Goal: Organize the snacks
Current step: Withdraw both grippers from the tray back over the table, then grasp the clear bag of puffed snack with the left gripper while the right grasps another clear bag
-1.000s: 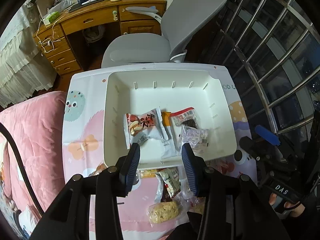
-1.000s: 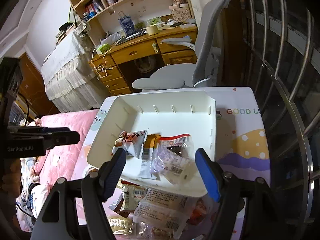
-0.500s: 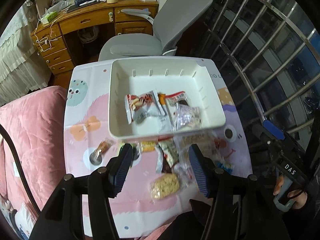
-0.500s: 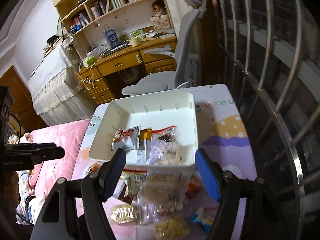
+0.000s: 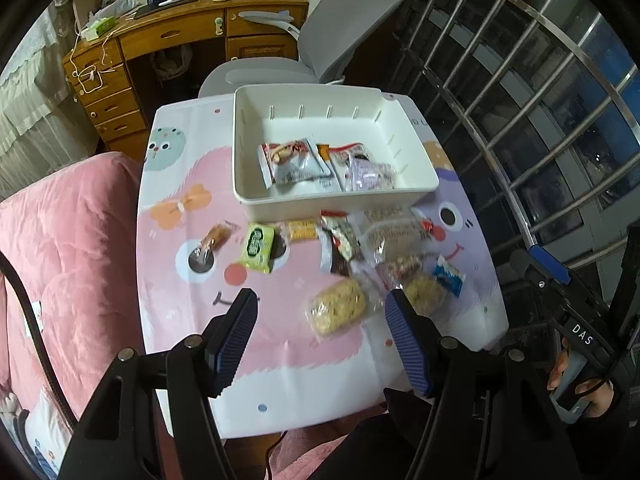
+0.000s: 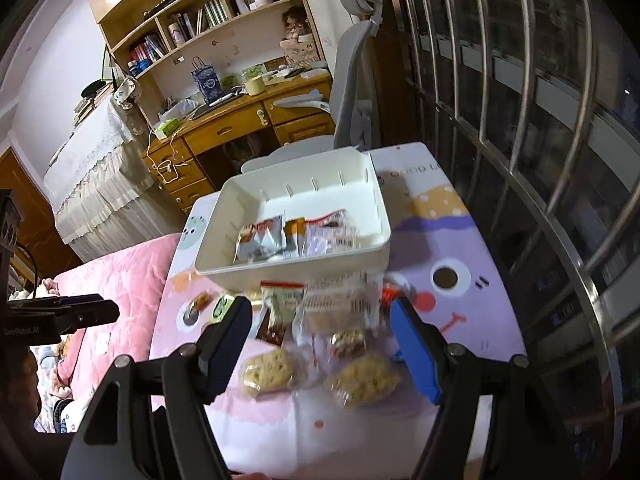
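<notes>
A white bin [image 5: 248, 196] [image 6: 376, 200] sits at the far side of the small table and holds several snack packets [image 5: 294, 164] [image 6: 260, 240]. More loose snacks lie on the table in front of it: a green packet [image 5: 258, 248], a brown bar [image 5: 216, 236], a yellow noodle-like cake [image 5: 338, 312] [image 6: 272, 370] and several others [image 6: 336, 304]. My left gripper [image 5: 320, 336] is open and empty, above the near part of the table. My right gripper [image 6: 322, 344] is open and empty, above the loose snacks.
The table has a cartoon-print cover [image 5: 180, 208]. A grey office chair [image 5: 340, 40] stands behind it, with a wooden desk [image 5: 168, 36] beyond. A pink bed [image 5: 60, 240] lies to the left. A metal window grille [image 5: 520, 80] runs along the right.
Both grippers have pulled back and up from the bin toward the near side of the table. The loose snacks in front of the bin have come into full view.
</notes>
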`<action>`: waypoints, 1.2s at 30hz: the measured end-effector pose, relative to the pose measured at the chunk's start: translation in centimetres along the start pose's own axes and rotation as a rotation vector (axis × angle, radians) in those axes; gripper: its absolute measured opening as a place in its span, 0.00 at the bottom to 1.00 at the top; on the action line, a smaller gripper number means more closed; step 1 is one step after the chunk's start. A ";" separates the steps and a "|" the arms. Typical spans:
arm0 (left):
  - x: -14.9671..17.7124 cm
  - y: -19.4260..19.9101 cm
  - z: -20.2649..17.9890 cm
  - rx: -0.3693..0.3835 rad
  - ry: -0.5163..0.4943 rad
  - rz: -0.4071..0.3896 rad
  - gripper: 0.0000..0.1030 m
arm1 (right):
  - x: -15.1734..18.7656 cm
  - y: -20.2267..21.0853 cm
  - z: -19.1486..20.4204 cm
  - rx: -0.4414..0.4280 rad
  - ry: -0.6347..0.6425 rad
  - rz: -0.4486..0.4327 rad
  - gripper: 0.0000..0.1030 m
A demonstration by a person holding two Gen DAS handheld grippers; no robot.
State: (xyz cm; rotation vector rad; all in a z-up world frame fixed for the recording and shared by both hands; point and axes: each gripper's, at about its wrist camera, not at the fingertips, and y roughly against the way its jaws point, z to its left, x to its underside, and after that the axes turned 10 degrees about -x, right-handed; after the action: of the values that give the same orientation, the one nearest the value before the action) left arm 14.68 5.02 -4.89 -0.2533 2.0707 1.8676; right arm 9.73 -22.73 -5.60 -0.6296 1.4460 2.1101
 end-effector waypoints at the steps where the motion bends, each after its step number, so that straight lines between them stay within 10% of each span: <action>1: 0.4 0.1 0.1 0.003 -0.003 0.000 0.63 | 0.7 0.3 0.3 0.002 -0.003 0.001 0.70; 16: 5.1 -1.2 -0.9 0.020 -0.056 0.041 0.66 | 7.0 0.6 0.2 0.014 -0.112 0.127 0.70; 36: 5.3 -12.9 -4.3 -0.040 0.035 0.283 0.76 | 9.7 -7.1 -6.5 -0.044 -0.342 0.426 0.70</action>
State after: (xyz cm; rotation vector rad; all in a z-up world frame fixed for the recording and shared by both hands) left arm 13.77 -0.33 -18.40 -0.0009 2.1899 2.0796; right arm 7.42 -25.26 -18.84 0.0414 1.4288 2.4242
